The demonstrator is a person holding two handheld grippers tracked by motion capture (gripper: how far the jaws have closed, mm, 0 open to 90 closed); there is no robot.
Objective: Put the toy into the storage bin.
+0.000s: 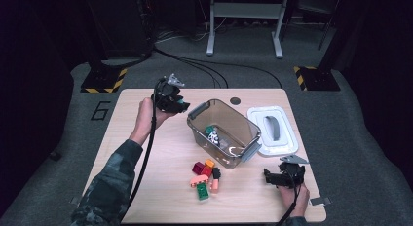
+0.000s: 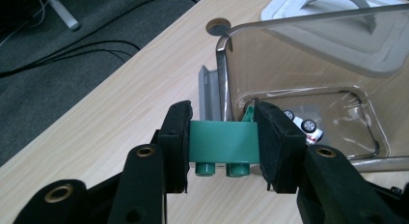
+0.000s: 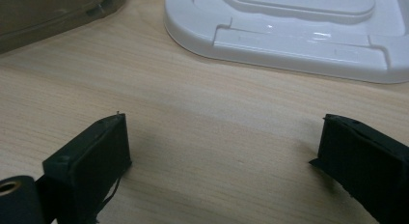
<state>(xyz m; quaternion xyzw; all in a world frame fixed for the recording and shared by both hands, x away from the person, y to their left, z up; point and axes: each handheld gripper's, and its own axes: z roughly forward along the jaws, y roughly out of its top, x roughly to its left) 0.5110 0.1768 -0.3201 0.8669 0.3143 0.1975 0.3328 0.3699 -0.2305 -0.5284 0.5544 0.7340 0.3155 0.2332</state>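
Note:
My left gripper [image 1: 183, 106] [image 2: 222, 142] is shut on a teal toy brick [image 2: 223, 142], studs pointing down, and hangs just left of the clear plastic bin [image 1: 246, 129] [image 2: 308, 60]. Inside the bin lie a small white toy car [image 2: 306, 124] [image 1: 215, 137] and a green piece [image 1: 209, 130]. A pile of coloured bricks [image 1: 205, 177] sits on the table in front of the bin. My right gripper [image 1: 269, 177] [image 3: 222, 156] rests low at the table's front right, open, with bare wood between its jaws.
The bin's white lid [image 1: 272, 130] [image 3: 289, 26] with a grey handle lies right of the bin. The wooden table [image 1: 146, 187] has a round hole [image 1: 235, 101] near its far edge. Cables and stand legs [image 1: 243, 26] are on the floor behind.

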